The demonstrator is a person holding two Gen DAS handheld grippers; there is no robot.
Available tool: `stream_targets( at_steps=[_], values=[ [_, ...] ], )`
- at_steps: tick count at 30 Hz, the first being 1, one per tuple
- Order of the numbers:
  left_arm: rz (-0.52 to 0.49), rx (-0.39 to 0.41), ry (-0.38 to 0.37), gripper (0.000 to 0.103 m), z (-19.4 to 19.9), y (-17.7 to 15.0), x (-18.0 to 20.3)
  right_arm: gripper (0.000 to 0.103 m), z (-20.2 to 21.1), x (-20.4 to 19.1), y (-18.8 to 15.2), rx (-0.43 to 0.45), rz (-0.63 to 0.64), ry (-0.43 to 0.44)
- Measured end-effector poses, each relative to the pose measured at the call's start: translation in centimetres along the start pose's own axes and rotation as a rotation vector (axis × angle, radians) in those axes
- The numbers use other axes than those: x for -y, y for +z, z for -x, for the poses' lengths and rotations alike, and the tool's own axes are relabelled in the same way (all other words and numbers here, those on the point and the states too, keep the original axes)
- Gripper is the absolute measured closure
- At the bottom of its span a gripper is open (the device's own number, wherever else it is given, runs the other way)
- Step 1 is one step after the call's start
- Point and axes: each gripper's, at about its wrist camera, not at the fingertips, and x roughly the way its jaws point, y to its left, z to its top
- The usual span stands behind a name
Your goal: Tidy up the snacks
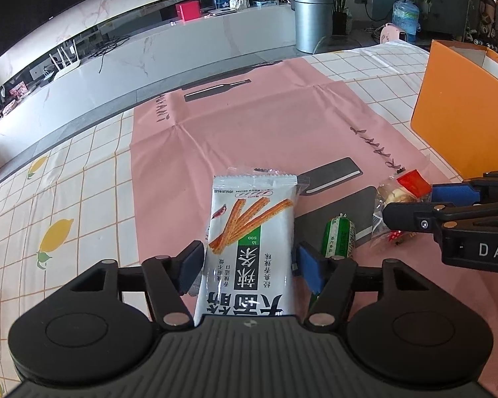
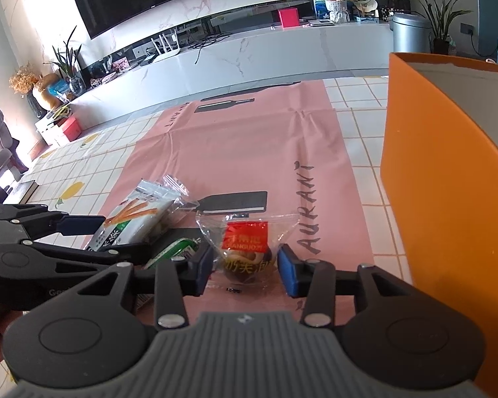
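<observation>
A white snack-stick packet (image 1: pixel 252 245) lies on the pink mat between the pads of my left gripper (image 1: pixel 249 265), which is open around it with small gaps on both sides. It also shows in the right wrist view (image 2: pixel 132 215). A clear pastry bag with a red label (image 2: pixel 245 248) lies between the pads of my right gripper (image 2: pixel 245 268), which is open around it. The bag also shows in the left wrist view (image 1: pixel 398 195). A small green-wrapped snack (image 1: pixel 337 237) lies between the two, also seen in the right wrist view (image 2: pixel 176 248).
An open orange box (image 2: pixel 448 179) stands on the table at the right, also in the left wrist view (image 1: pixel 458 112). The pink mat (image 1: pixel 249 132) covers the checked lemon-print tablecloth (image 1: pixel 66 199). A TV console lies beyond the table's far edge.
</observation>
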Motion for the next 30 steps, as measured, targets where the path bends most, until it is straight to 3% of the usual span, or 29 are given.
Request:
stream_targets(
  at_steps=[2, 5, 16, 24, 30],
  values=[
    [-0.005, 0.005, 0.009, 0.043, 0.1, 0.0, 0.1, 0.063, 0.0, 0.0, 0.0, 0.0, 0.003, -0.001],
    [0.023, 0.01, -0.001, 0.046, 0.3, 0.0, -0.2, 0.065, 0.1, 0.0, -0.1, -0.001, 0.002, 0.005],
    [0.14, 0.086, 0.011, 0.049, 4.7, 0.7, -1.1, 0.068, 2.0, -0.2, 0.2, 0.044, 0.003, 0.034],
    [0.167, 0.143, -0.034, 0.049, 9.7, 1.8, 1.0, 0.069, 6.4, -0.5, 1.0, 0.087, -0.012, 0.078],
    [0.16, 0.19, -0.112, 0.049, 13.0, 3.3, 3.7, 0.07, 11.1, 1.1, 1.9, 0.104, -0.056, 0.091]
  ],
)
